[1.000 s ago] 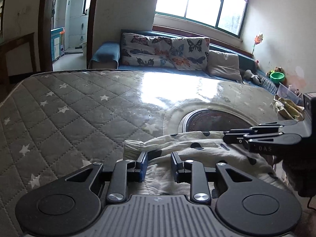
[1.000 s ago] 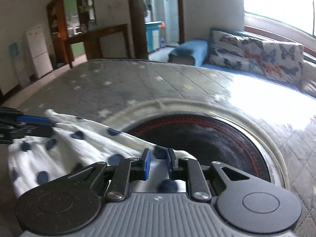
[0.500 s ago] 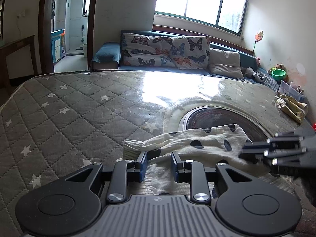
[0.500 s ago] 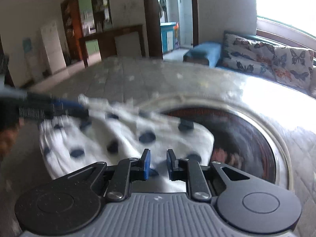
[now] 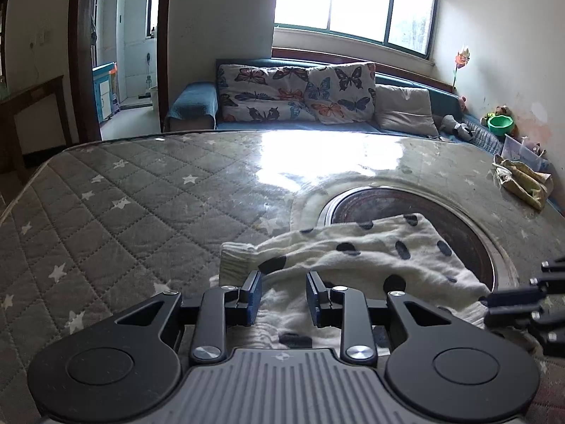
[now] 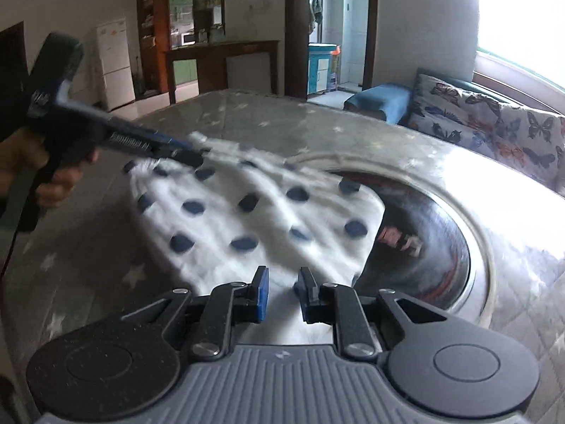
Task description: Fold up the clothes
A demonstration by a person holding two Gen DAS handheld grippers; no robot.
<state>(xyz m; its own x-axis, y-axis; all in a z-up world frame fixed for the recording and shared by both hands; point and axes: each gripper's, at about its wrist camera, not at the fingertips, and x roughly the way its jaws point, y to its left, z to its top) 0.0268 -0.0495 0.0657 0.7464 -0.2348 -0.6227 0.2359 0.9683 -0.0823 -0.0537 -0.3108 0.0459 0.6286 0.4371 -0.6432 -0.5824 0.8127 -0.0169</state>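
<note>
Currently mid-fold: a white garment (image 5: 370, 258) with dark dots lies on the quilted table (image 5: 116, 212), its far part draped over the round dark inset (image 5: 406, 208) in the tabletop. Left gripper (image 5: 284, 295) hangs low over the near-left edge, jaws apart with cloth showing between the pads; nothing is pinched as far as the left view shows. Right gripper (image 6: 282, 291) likewise has its jaws apart above the cloth's near edge; the right view is motion-blurred, so contact with the fabric cannot be judged. In that view the left gripper's fingers (image 6: 166, 146) reach the garment's far-left corner, where a ribbed cuff or hem (image 5: 235, 259) sticks out. Judgement: one fold looks laid, since the cloth sits doubled with a rounded edge along its far side. Long axis runs left to right across the left view, the ribbed end pointing left. Next move probably calls for closing each gripper on a corner of one short end and carrying it over to the other, keeping edges aligned.
</note>
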